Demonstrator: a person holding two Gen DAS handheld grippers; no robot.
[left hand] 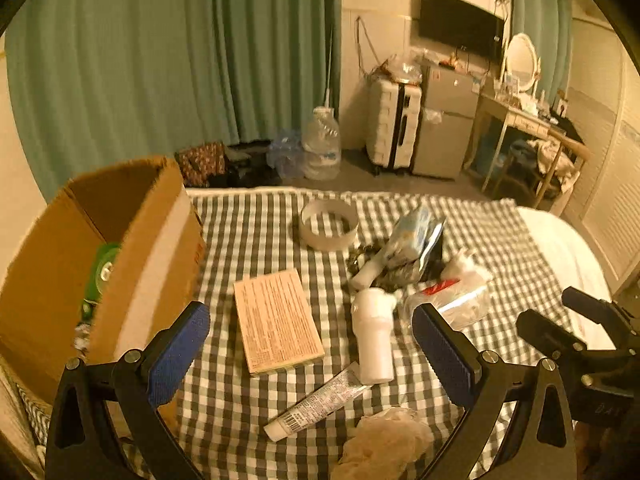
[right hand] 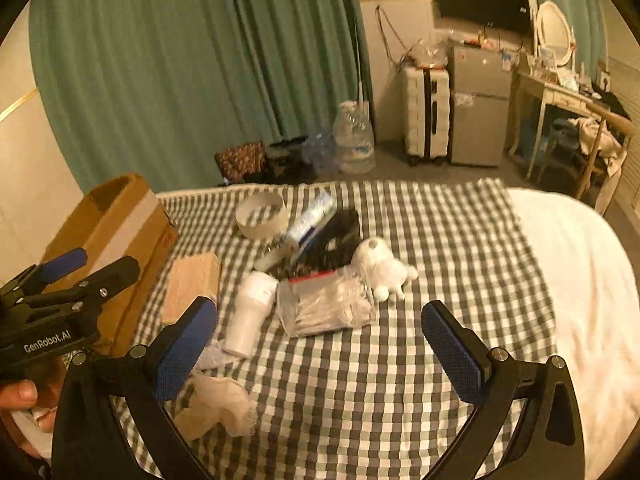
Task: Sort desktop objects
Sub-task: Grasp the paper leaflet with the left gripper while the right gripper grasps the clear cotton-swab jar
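With the left gripper (left hand: 310, 344) and right gripper (right hand: 320, 338) both wide open and empty, the smooth white plastic cylinder (left hand: 374, 338) lying on the checked bedcloth (left hand: 260, 216) beside the open brown cardboard box (left hand: 132, 248) may roll away if pinched off-centre.

Both of the 2 fisheye views sit low and close above the checked cloth (left hand: 256, 216), each looking forward between its own 2 blue-padded fingers toward the green curtain (left hand: 160, 60) and the far wall with the dark screen (left hand: 460, 22). The left wrist view stands nearer the cardboard box (left hand: 132, 248) at the cloth's left edge and catches the right gripper (left hand: 576, 320) at its right margin, while the right wrist view stands further right and catches the left gripper (right hand: 76, 268) at its left margin. They share the tan booklet (left hand: 278, 316), the white bottle (left hand: 372, 334), the white ring (left hand: 329, 224), the suitcase (left hand: 394, 124) and the mirror (left hand: 520, 60).
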